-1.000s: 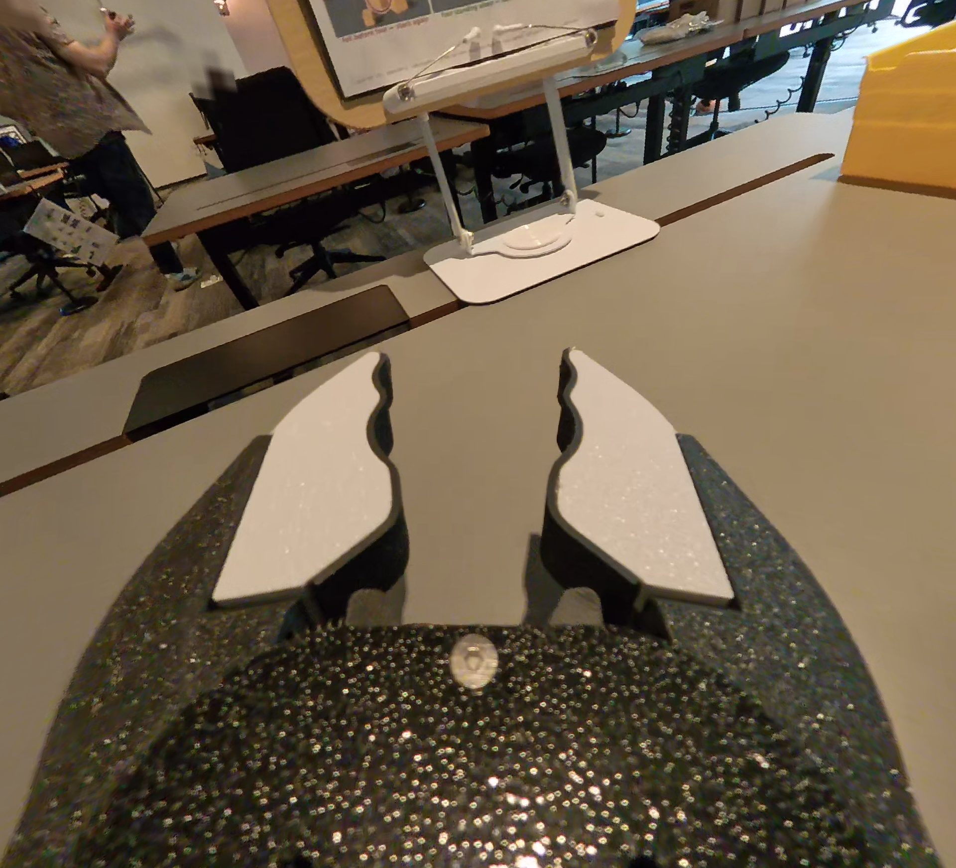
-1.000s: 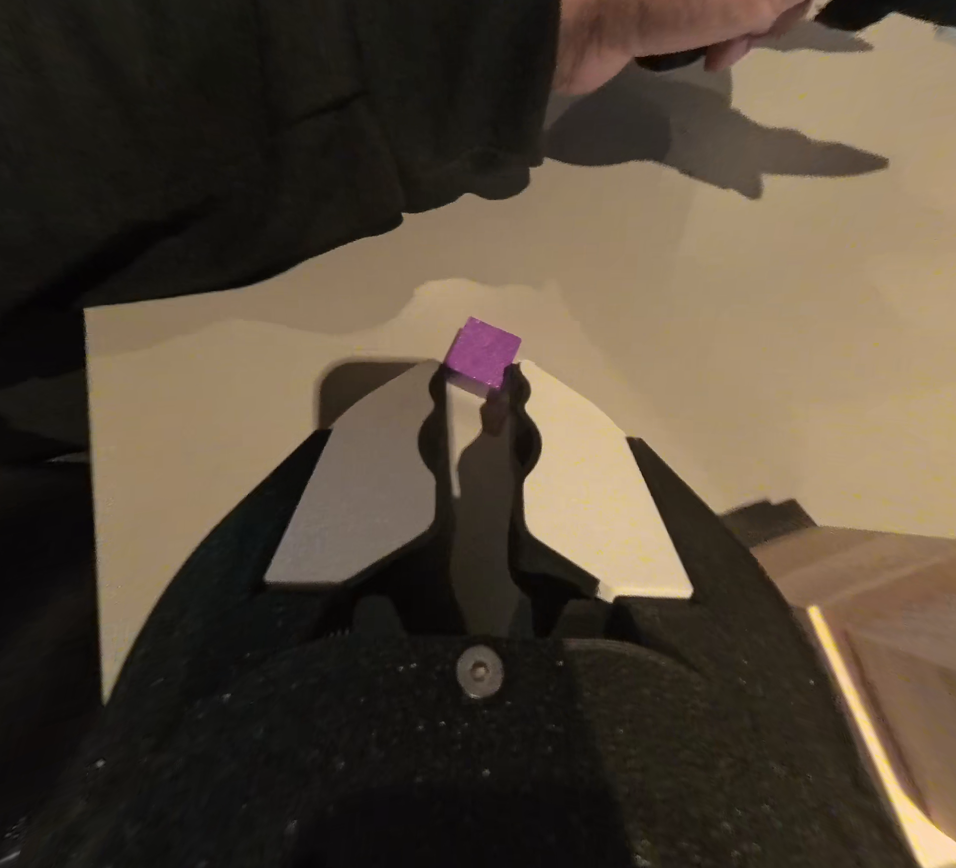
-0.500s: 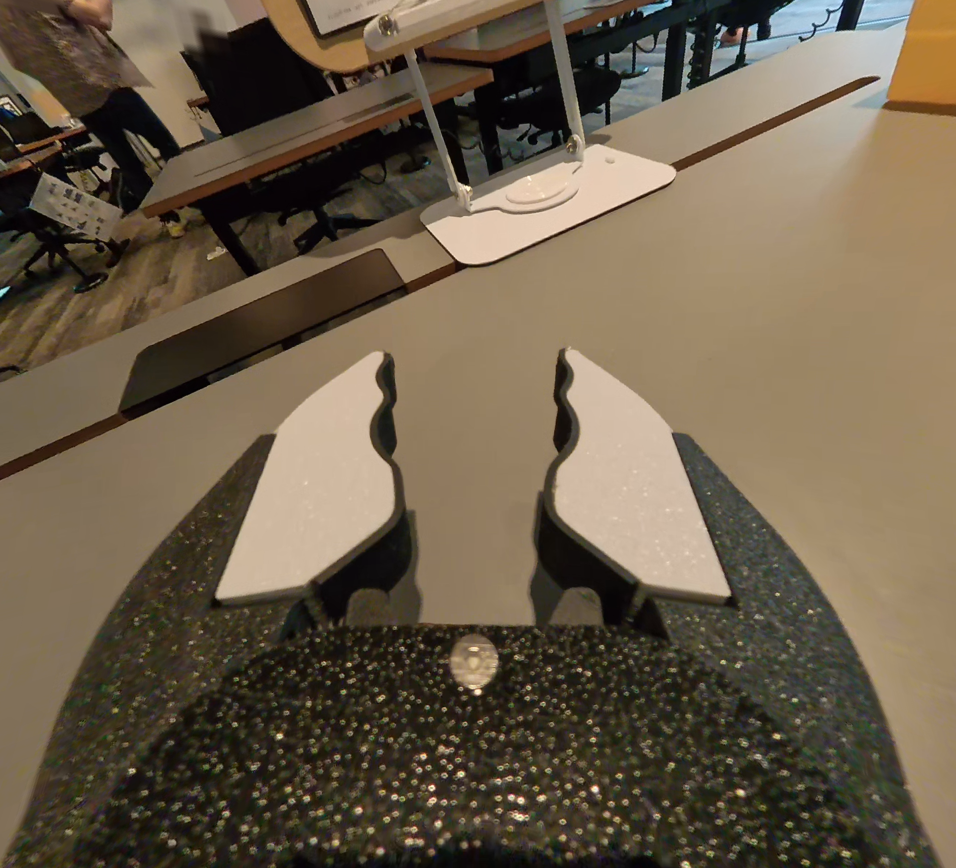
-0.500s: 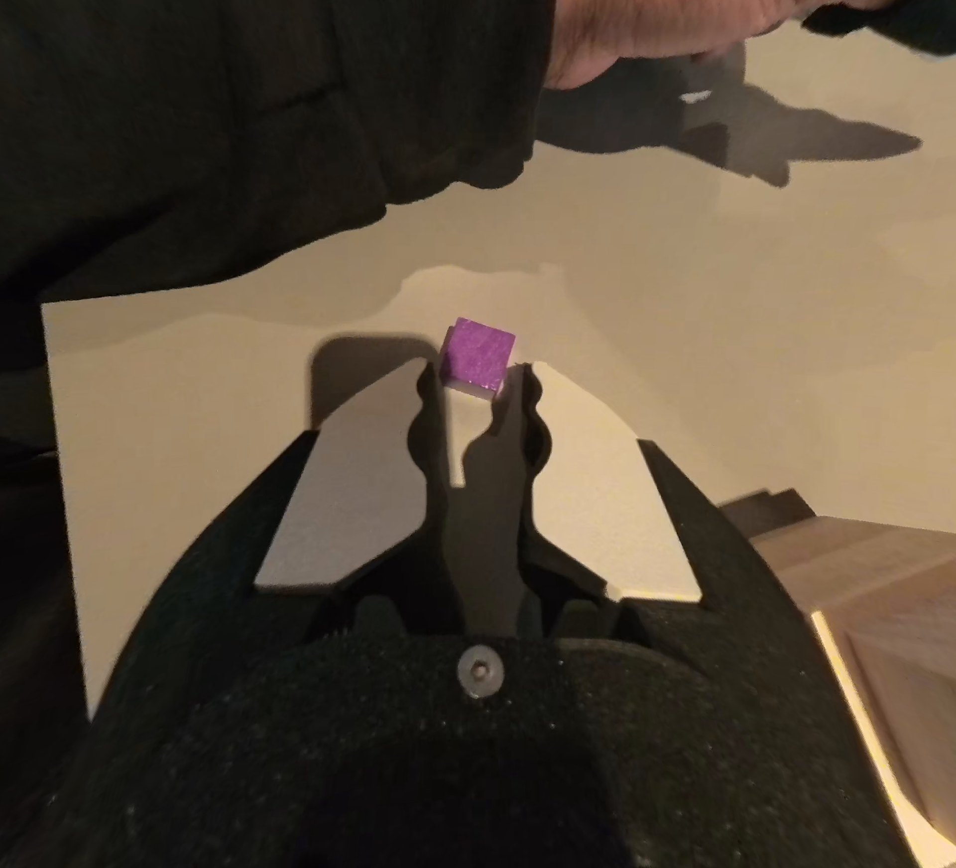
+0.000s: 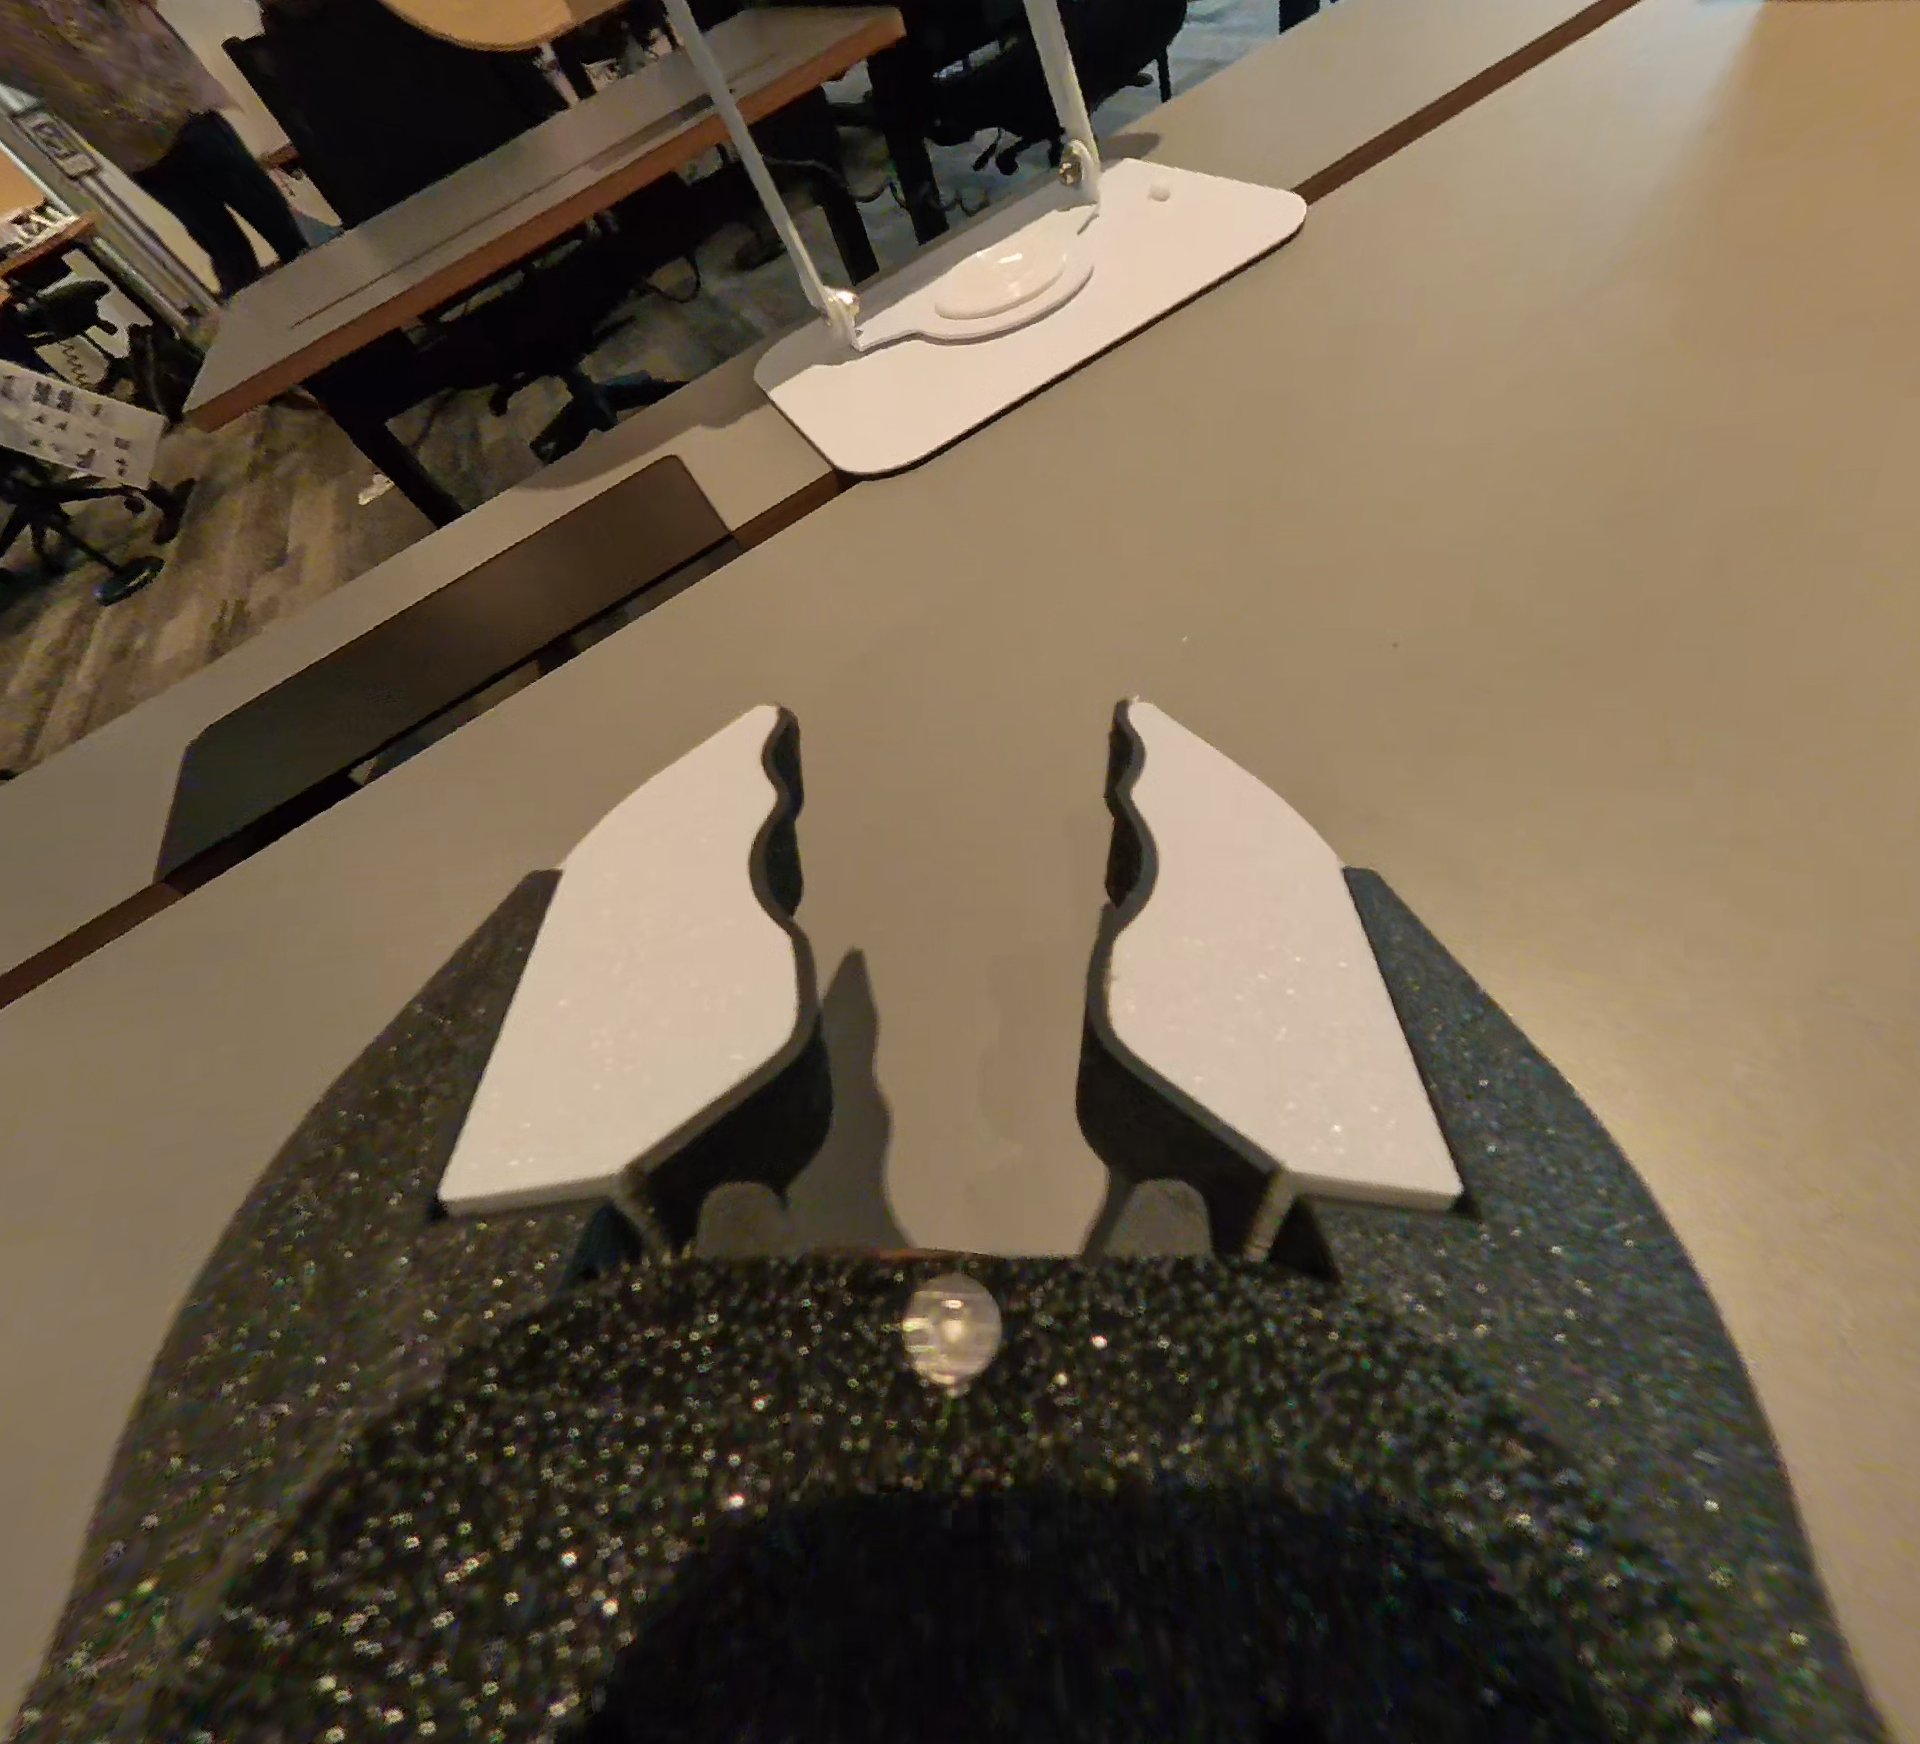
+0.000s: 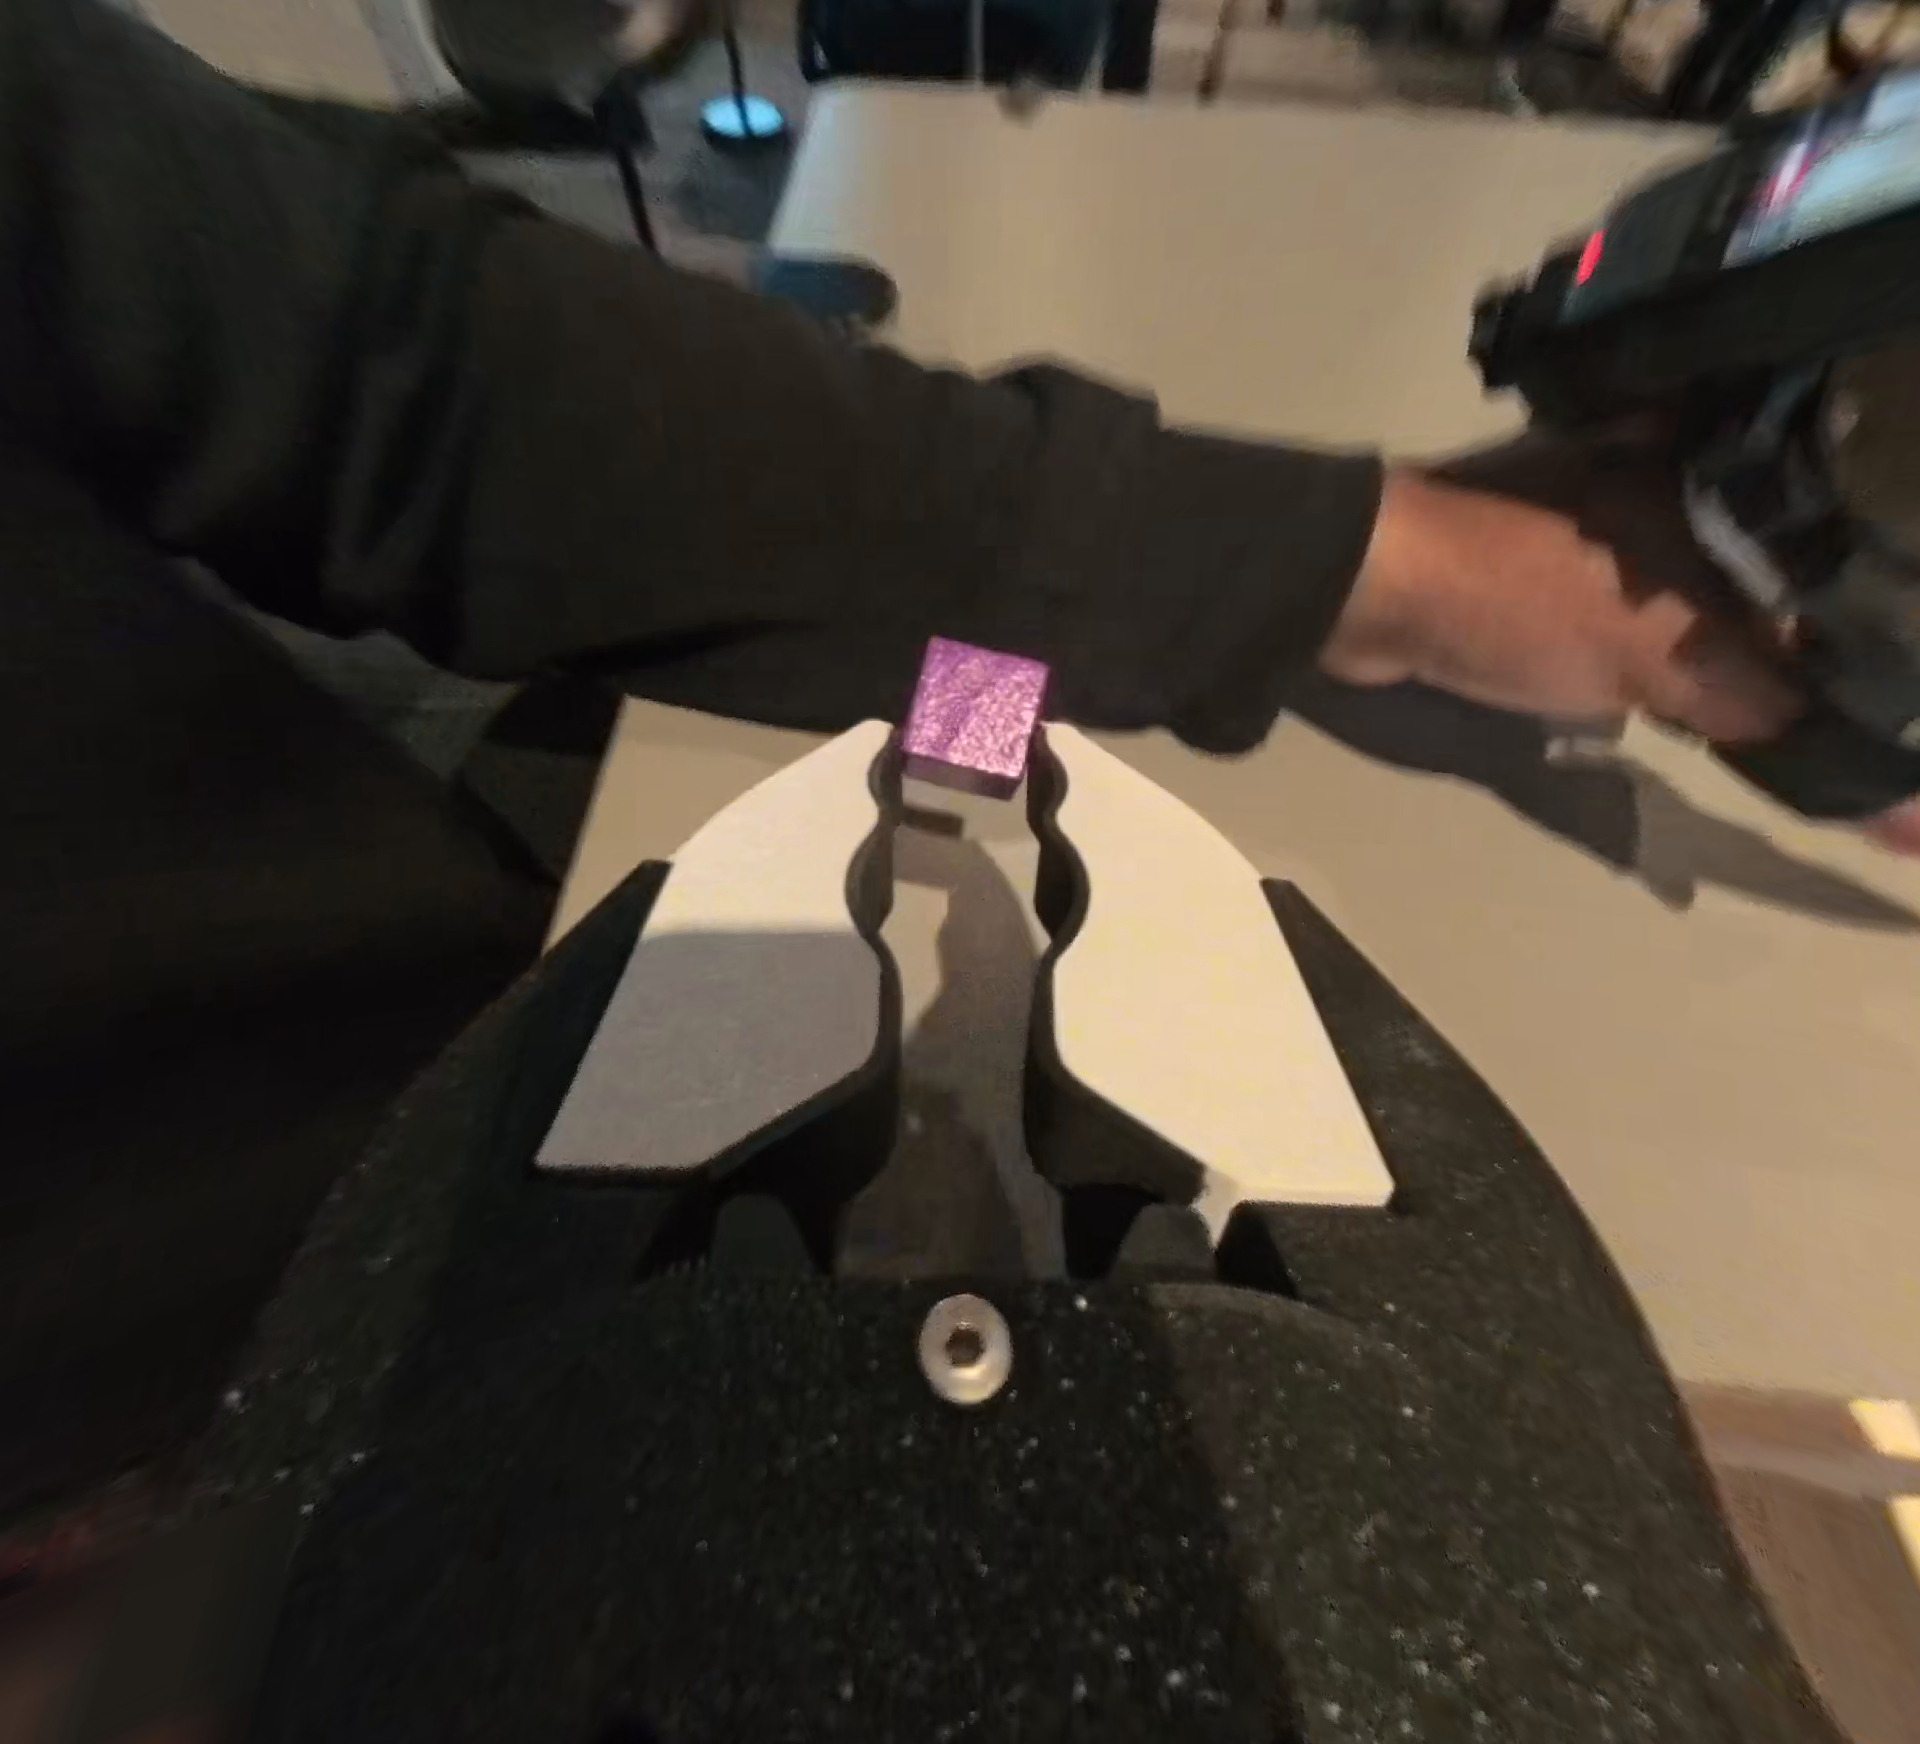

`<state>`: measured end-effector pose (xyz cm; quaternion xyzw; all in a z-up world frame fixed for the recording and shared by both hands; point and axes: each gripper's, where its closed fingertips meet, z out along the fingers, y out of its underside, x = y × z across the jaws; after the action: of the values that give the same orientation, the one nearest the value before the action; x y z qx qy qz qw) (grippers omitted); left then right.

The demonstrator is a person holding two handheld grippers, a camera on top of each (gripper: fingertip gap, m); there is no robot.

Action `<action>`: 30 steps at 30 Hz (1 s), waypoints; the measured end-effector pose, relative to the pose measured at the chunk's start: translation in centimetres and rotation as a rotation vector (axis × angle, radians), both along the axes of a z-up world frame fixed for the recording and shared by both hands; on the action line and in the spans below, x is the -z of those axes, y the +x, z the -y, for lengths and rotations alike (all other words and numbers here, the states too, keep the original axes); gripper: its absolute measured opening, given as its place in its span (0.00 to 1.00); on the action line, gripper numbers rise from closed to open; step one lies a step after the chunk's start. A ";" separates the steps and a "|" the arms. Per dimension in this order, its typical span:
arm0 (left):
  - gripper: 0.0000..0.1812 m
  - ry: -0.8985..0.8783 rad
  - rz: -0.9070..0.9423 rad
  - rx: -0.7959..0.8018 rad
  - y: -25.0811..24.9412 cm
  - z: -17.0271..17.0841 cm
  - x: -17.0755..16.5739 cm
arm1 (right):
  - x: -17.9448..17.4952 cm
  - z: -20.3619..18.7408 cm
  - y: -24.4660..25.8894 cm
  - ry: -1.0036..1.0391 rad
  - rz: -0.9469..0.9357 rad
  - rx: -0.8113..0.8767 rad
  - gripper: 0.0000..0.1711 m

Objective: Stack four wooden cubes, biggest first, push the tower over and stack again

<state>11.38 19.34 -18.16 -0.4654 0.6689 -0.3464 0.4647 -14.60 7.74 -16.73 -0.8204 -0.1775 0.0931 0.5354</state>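
The right gripper (image 6: 966, 744) is holding a small purple cube (image 6: 975, 720) between its fingertips, above the worktop (image 6: 1558, 1019). The left gripper (image 5: 951, 738) is hovering with fingers wide and empty. No tower is showing, so stacking looks unfinished, likely at its last, smallest piece.

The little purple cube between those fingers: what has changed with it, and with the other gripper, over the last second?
The right gripper has swung up from looking down at the table to looking across it, carrying the purple cube along. The left gripper has tipped downward, so the white stand sits higher in its view. Unchanged: the right fingers still pinch the cube, and the left gripper stays open and empty.
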 end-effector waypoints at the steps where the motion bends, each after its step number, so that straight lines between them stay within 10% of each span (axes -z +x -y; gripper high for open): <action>1: 0.31 -0.001 -0.009 0.005 0.0 0.1 0.1 | -1.3 0.3 -0.3 0.038 -0.006 -0.030 0.13; 12: 0.30 -0.020 0.010 0.012 -0.1 0.1 -0.2 | -13.5 4.9 10.0 0.323 0.035 0.013 0.13; 20: 0.30 -0.006 0.012 -0.003 -0.5 -0.3 -0.2 | -10.5 9.1 19.4 0.423 -0.140 0.119 0.13; 30: 0.29 0.047 -0.008 -0.007 -1.4 -1.1 0.3 | -9.1 9.6 18.0 0.404 -0.099 -0.132 0.13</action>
<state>9.94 20.40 -18.44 -0.4578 0.6771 -0.3272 0.4742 3.40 -1.81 -7.58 -0.6774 -0.2197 0.1307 0.6897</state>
